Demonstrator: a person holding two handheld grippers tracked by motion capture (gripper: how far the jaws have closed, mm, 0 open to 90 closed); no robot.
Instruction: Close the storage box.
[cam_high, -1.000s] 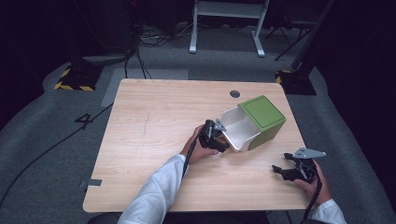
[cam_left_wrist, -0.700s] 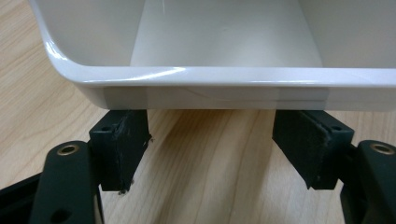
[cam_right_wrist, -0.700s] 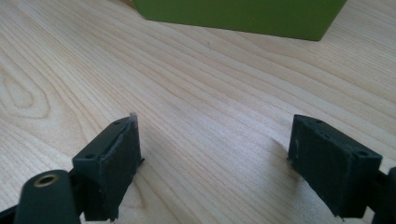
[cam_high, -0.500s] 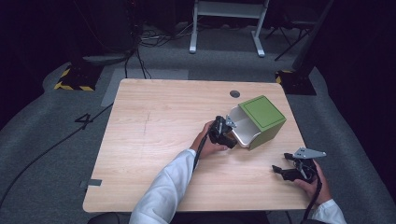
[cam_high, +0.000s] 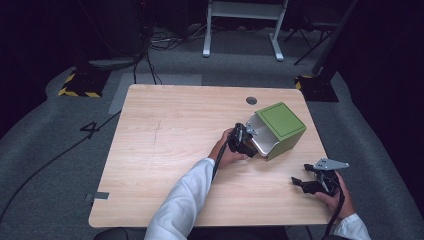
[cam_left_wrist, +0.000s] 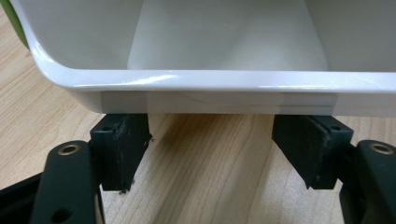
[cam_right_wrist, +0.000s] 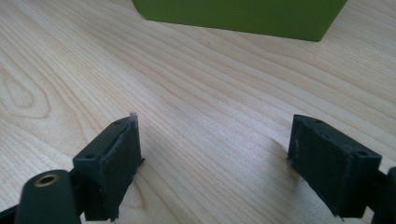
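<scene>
Spreading across the high view is a pale wooden table (cam_high: 165, 150), rectangular with rounded corners, fine grain running lengthwise and a small round dark hole near its far edge. Sitting toward its far right corner is the box (cam_high: 280, 127), a matte green cube-like shell turned at an angle to the edges, with a glossy white drawer (cam_high: 260, 140) sticking out of its near-left face. In the left gripper view the drawer (cam_left_wrist: 224, 84) is showing a smooth rounded rim, a plain white inside and a strip of clear tape under the lip.

Reaching in from the near edge, a white-sleeved left forearm is stretching diagonally toward the box, the hand wrapping the left gripper (cam_high: 243, 141) and pointing it level at the drawer front. Its black, scuffed jaws are standing apart just under the rim, having just been closing a little, with nothing between them but bare wood; whether they are touching the drawer I cannot tell.

Resting near the near right corner, well apart from the box, the right hand is holding the right gripper (cam_high: 300, 182) low over the table, pointing left. Its jaws are gaping wide over bare wood.
</scene>
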